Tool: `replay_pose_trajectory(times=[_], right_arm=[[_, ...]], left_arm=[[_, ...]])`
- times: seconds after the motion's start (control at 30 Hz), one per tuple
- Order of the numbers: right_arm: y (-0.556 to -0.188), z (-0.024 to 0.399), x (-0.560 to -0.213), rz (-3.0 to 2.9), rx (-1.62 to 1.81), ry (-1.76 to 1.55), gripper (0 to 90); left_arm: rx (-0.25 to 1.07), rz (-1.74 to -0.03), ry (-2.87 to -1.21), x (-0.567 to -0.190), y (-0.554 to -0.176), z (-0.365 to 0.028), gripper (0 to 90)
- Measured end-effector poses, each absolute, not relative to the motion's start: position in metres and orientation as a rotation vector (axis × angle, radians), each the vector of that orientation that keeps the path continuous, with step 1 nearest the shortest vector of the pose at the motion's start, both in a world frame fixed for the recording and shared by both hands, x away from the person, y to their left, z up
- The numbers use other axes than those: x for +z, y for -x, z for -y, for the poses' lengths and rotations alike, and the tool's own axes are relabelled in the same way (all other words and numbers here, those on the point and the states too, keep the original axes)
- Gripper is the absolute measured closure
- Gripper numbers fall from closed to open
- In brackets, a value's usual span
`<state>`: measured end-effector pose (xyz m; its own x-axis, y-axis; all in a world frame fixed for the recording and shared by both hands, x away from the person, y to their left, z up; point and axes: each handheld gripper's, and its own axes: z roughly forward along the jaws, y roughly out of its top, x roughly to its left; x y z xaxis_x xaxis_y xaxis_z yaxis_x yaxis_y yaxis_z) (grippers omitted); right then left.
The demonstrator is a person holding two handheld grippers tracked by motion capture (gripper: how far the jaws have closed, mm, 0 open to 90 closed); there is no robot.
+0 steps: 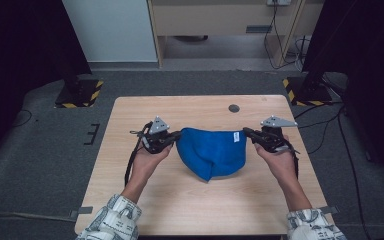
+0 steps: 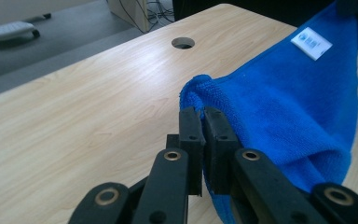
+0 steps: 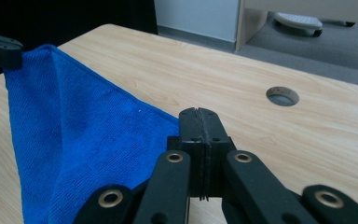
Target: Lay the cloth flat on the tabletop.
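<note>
Cloth hangs between my two grippers, stretched along its top edge a little nearer me than the round cable hole in the wooden table. My left gripper is clenched on one top corner, and my right gripper is clamped on the opposite corner, its jaws pressed flat together over the hem. To do this well, I judge I should keep both hands level and the top edge taut, so the body drapes evenly and no corner slips out. It is a blue microfibre towel with a small white label near one top corner; its lower part sags in a rounded belly with one fold, and appears to rest on the tabletop
</note>
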<state>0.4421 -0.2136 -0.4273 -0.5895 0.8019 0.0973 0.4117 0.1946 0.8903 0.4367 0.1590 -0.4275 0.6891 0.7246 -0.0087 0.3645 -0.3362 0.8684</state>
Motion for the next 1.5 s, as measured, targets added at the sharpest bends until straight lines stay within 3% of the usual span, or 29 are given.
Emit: replay_pose_trajectory(times=[1.5], right_arm=[[-0.391, 0.246, -0.365, -1.934, 1.497, -1.055, 90.0]], left_arm=[[0.532, -0.748, -1.879, -0.364, -0.395, -0.175, 86.9]])
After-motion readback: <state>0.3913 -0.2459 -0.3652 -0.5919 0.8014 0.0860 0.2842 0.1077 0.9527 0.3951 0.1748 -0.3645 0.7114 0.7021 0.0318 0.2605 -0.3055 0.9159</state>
